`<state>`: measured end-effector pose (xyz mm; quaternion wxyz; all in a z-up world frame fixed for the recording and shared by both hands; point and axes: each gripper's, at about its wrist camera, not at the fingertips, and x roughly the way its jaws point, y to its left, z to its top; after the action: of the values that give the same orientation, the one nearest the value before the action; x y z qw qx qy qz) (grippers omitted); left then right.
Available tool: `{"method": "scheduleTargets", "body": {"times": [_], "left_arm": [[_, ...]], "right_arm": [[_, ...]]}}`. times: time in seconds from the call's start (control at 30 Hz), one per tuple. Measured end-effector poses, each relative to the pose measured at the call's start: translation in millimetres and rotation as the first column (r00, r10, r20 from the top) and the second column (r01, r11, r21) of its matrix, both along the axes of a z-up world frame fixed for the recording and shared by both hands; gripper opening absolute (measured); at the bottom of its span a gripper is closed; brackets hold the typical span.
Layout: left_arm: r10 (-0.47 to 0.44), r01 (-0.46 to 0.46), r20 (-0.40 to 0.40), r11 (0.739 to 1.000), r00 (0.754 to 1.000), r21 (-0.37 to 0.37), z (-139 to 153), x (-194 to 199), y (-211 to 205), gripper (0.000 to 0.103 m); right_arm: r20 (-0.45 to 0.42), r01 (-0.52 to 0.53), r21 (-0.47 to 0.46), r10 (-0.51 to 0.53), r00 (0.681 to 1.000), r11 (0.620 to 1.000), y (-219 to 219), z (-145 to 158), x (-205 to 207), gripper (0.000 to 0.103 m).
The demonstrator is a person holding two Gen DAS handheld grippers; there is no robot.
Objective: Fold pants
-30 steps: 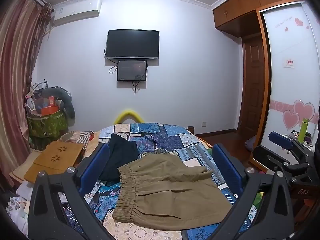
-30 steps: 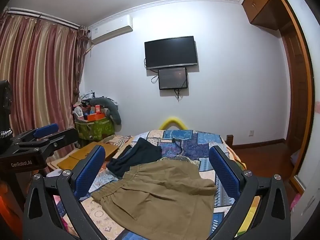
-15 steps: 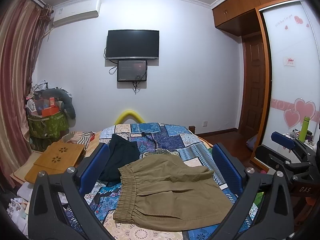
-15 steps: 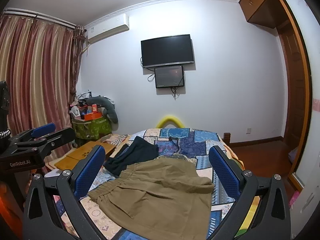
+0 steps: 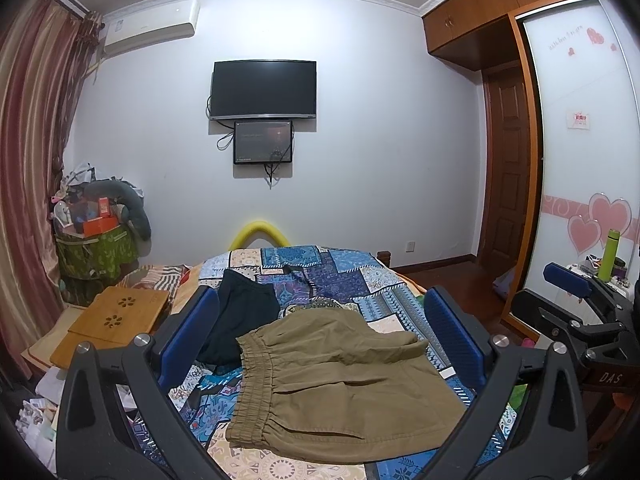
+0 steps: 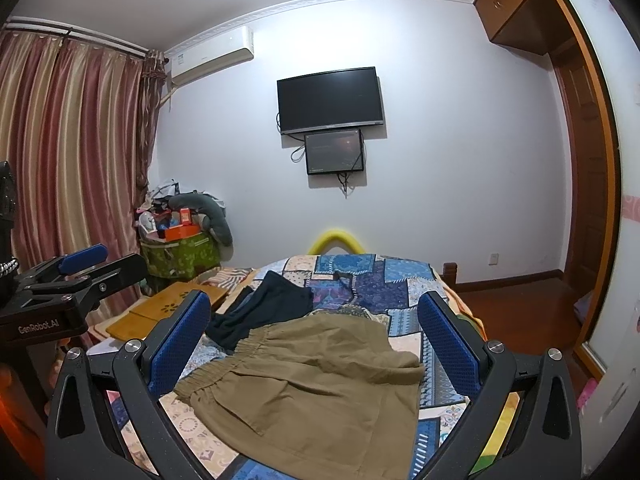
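Olive-brown pants [image 5: 336, 384] lie on the patchwork bedspread [image 5: 344, 276], elastic waistband to the left, legs to the right. They also show in the right wrist view [image 6: 320, 384]. My left gripper [image 5: 320, 336] is open and empty, held above the bed's near end with the pants between its blue pads. My right gripper [image 6: 316, 336] is open and empty too, above the pants. The right gripper shows at the right edge of the left wrist view [image 5: 576, 308], and the left gripper at the left edge of the right wrist view [image 6: 76, 276].
A dark garment [image 5: 240, 320] lies on the bed beyond the waistband, touching the pants. A wooden lap desk [image 5: 116, 316] and a cluttered green bin [image 5: 96, 248] stand to the left. A wardrobe with a green bottle [image 5: 610, 254] is on the right. A television [image 5: 264, 90] hangs on the far wall.
Both grippers have tilted slightly, so the pants sit a little lower and more to the left in the right wrist view. The pants have not moved.
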<state>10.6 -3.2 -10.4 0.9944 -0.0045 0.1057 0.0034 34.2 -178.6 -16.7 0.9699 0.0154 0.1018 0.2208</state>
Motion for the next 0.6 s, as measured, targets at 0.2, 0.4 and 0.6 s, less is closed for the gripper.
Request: {"method": "scheduleTargets", "body": {"times": [0.2, 0.4, 0.6], "left_arm": [[0.0, 0.0, 0.0, 1.0, 1.0, 0.001, 1.0, 0.3, -0.8, 0.103], [-0.001, 0.001, -0.002, 1.0, 1.0, 0.001, 1.1, 1.0, -2.0, 0.103], [-0.005, 0.005, -0.003, 1.0, 1.0, 0.001, 1.5, 1.3, -2.8, 0.103]], "right_arm": [[0.0, 0.001, -0.001, -0.001, 1.0, 1.0, -0.5, -0.8, 1.4, 0.103], [0.0, 0.001, -0.001, -0.001, 1.0, 1.0, -0.7, -1.2, 1.6, 0.103], [-0.002, 0.002, -0.001, -0.002, 1.0, 1.0, -0.3, -0.7, 1.2, 0.103]]}}
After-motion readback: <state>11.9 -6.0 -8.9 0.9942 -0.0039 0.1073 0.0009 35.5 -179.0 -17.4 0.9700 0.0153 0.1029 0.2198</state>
